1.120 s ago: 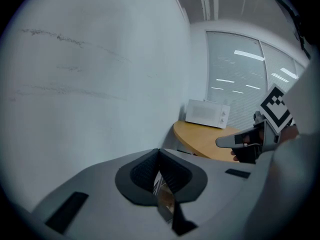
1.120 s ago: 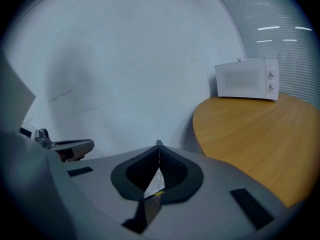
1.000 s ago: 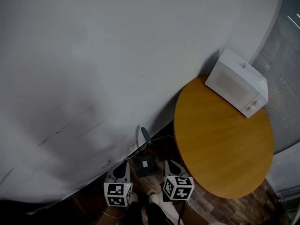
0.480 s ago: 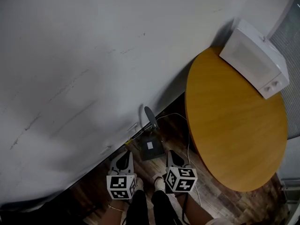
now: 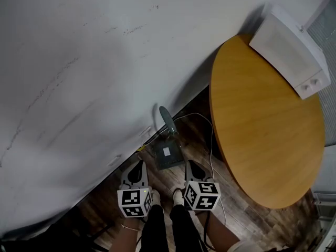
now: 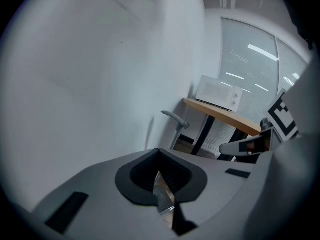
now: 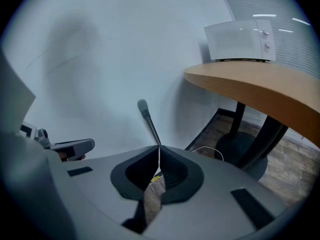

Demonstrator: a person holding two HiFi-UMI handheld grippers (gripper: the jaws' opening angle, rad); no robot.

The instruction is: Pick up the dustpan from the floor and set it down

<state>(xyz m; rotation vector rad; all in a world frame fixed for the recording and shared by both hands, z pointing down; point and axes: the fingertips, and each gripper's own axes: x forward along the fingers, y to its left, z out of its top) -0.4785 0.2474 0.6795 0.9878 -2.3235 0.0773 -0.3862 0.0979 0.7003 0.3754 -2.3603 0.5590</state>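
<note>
Dustpan (image 5: 167,154): on the wooden floor (image 5: 231,214) against the wall (image 5: 79,62), just ahead of both tools and between them; its pale label is too small to read.
Handle (image 5: 166,117): stands up along the wall.
Left hand-held gripper (image 5: 138,168): jaws pressed together, empty; they hide the pan in its own view.
Right hand-held gripper (image 5: 190,167): jaws closed, empty; only the handle shows above them.
Surface (image 5: 262,125): round, wooden; the microwave (image 5: 291,51) on it is cut off at the frame edge.
</note>
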